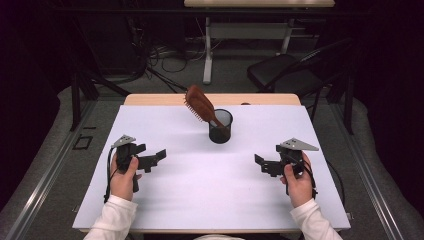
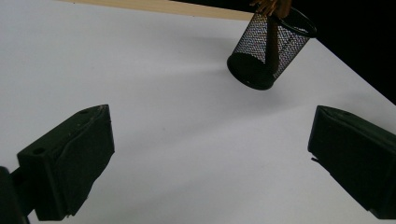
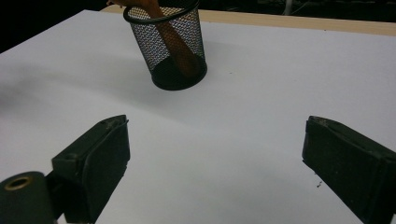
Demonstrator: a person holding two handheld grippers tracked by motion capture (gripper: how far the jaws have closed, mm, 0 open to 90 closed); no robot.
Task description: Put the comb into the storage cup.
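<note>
A black mesh cup (image 1: 220, 126) stands upright on the white table top (image 1: 210, 190), behind the middle. A brown hairbrush (image 1: 200, 105) sits handle-down in it, its head leaning up and to the left. The left gripper view has the cup (image 2: 267, 51) at the upper right, the right gripper view has the cup (image 3: 167, 44) at the upper left with the brush handle (image 3: 175, 44) showing through the mesh. My left gripper (image 1: 159, 156) is open at the left, held in a hand. My right gripper (image 1: 261, 163) is open at the right. Both point inward, each apart from the cup with nothing between its jaws.
A wooden strip (image 1: 150, 99) edges the far side of the table. Behind it on the floor are a black chair (image 1: 285, 72), cables (image 1: 165, 60) and a white desk leg (image 1: 207, 50). White sleeves come in from the bottom.
</note>
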